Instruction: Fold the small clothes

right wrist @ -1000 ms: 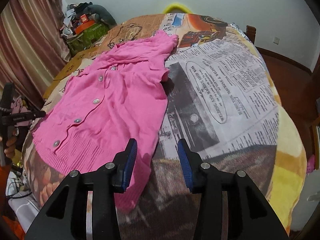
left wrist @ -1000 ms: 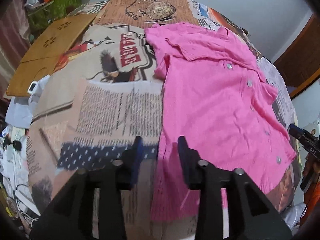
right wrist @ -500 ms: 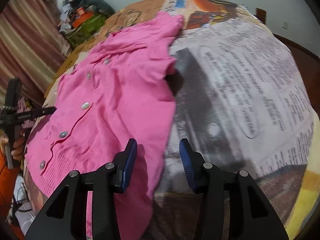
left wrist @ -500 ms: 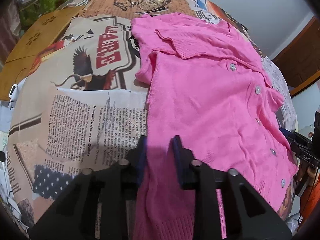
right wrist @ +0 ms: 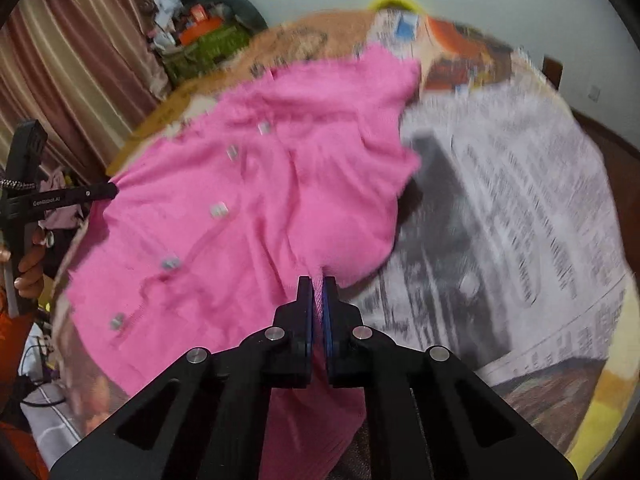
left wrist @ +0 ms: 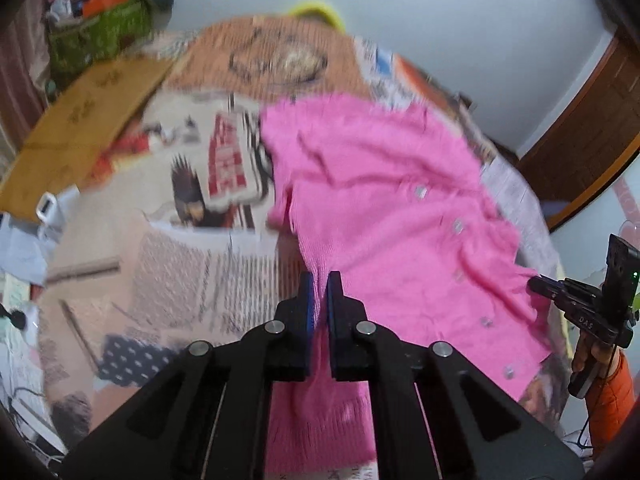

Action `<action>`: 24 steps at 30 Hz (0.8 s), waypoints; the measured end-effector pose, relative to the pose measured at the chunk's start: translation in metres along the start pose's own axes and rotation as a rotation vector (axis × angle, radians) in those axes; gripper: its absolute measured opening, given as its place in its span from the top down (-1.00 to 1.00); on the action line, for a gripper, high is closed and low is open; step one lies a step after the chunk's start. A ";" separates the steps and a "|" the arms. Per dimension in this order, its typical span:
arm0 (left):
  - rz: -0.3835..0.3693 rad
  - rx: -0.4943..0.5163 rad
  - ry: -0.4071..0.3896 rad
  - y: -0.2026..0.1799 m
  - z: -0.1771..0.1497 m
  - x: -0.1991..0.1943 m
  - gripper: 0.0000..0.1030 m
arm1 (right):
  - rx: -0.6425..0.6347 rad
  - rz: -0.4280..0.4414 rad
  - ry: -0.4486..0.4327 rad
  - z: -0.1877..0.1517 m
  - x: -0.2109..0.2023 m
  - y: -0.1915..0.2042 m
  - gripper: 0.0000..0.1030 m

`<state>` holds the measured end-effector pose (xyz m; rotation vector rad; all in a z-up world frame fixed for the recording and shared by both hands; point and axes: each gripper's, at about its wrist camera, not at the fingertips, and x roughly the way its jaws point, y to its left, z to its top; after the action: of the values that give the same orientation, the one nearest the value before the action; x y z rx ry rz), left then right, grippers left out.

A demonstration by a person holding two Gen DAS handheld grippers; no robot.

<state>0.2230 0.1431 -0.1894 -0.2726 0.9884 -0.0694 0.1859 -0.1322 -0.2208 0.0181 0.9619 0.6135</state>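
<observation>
A pink knit cardigan (left wrist: 384, 216) with a row of small buttons lies spread on a newspaper-print bedcover (left wrist: 180, 272). My left gripper (left wrist: 319, 280) is shut on the cardigan's left side edge near the hem. In the right wrist view the same cardigan (right wrist: 248, 200) is seen from its other side, and my right gripper (right wrist: 318, 284) is shut on its right side edge, with the fabric bunched and lifted between the pads. Each gripper shows at the edge of the other's view: the right one (left wrist: 538, 286) and the left one (right wrist: 110, 190).
The bedcover (right wrist: 520, 208) stretches to the right of the cardigan. A cardboard sheet (left wrist: 80, 128) lies at the far left. A cluttered pile with a green bag (right wrist: 204, 46) and curtains (right wrist: 68, 80) stand behind. A wooden door (left wrist: 592, 132) is at the right.
Both grippers have closed on the cardigan's side edges and begun lifting them; the fabric now bunches at the jaws and the views blur with motion.
</observation>
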 end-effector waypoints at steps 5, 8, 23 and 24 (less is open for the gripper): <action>-0.016 -0.009 -0.107 -0.006 0.030 -0.028 0.90 | -0.038 0.001 -0.124 0.028 -0.032 0.011 0.92; -0.012 -0.008 -0.131 -0.008 0.050 -0.029 0.90 | -0.053 -0.001 -0.183 0.045 -0.044 0.013 0.93; 0.079 -0.071 -0.013 0.025 0.140 0.089 0.90 | -0.054 -0.085 -0.183 0.135 0.026 -0.025 0.92; 0.092 -0.072 0.004 0.029 0.142 0.101 0.90 | -0.048 -0.089 -0.172 0.139 0.034 -0.031 0.92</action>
<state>0.3952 0.1808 -0.2055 -0.2927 1.0076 0.0500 0.3220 -0.1059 -0.1741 -0.0142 0.7775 0.5437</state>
